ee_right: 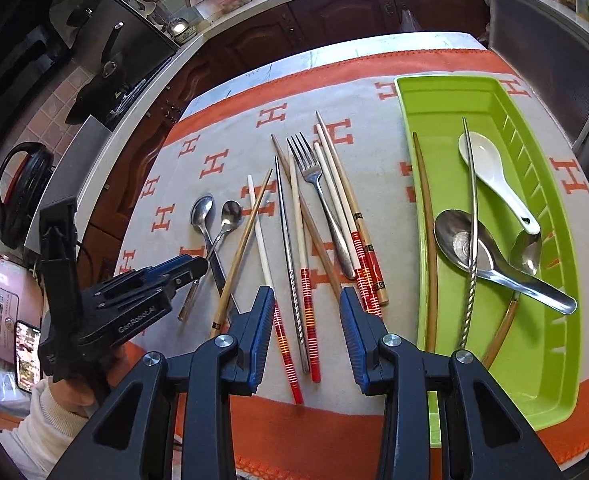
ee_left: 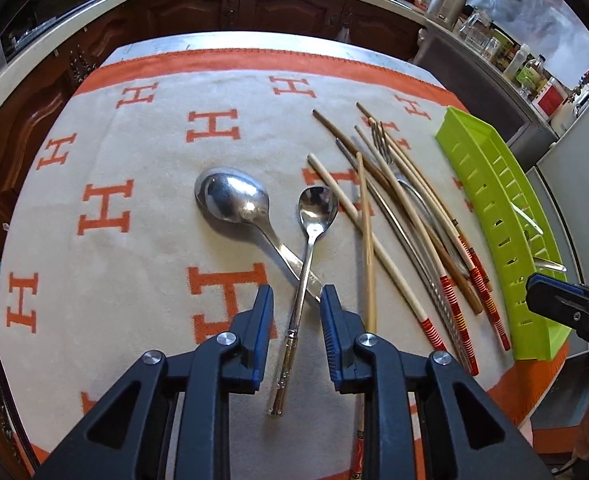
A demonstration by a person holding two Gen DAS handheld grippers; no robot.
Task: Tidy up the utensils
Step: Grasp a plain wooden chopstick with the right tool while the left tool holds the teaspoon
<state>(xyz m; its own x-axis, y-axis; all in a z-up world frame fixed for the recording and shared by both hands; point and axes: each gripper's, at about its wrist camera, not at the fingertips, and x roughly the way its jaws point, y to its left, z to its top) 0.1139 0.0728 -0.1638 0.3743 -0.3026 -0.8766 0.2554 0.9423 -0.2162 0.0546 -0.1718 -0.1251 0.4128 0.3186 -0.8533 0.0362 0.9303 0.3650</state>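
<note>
The green plastic tray (ee_right: pixel 490 92) lies at the right edge of the orange-and-cream cloth (ee_left: pixel 142 208), and everything else is placed from it. Inside the tray lie a white ceramic soup spoon (ee_right: pixel 490 172), a large steel spoon (ee_right: pixel 490 264), a twisted metal chopstick (ee_right: pixel 471 216) across that spoon, and a brown wooden chopstick (ee_right: pixel 426 216) along the tray's left wall.

Left of the tray, loose on the cloth, sits a crossed heap of chopsticks (ee_right: pixel 302 240) — some with red banded ends — with a steel fork (ee_right: pixel 314 184) among them. Farther left of the tray lie a large steel serving spoon (ee_left: pixel 234 200) and a small steel teaspoon (ee_left: pixel 314 216), the teaspoon's handle crossing over the larger one's.

The left gripper (ee_left: pixel 296 312) hangs over the teaspoon's handle, its blue pads (ee_left: pixel 264 320) spread on either side and not touching it. The right gripper (ee_right: pixel 307 316) — fingers parted, nothing pinched — hovers above the red-banded chopstick ends, just left of the tray.
</note>
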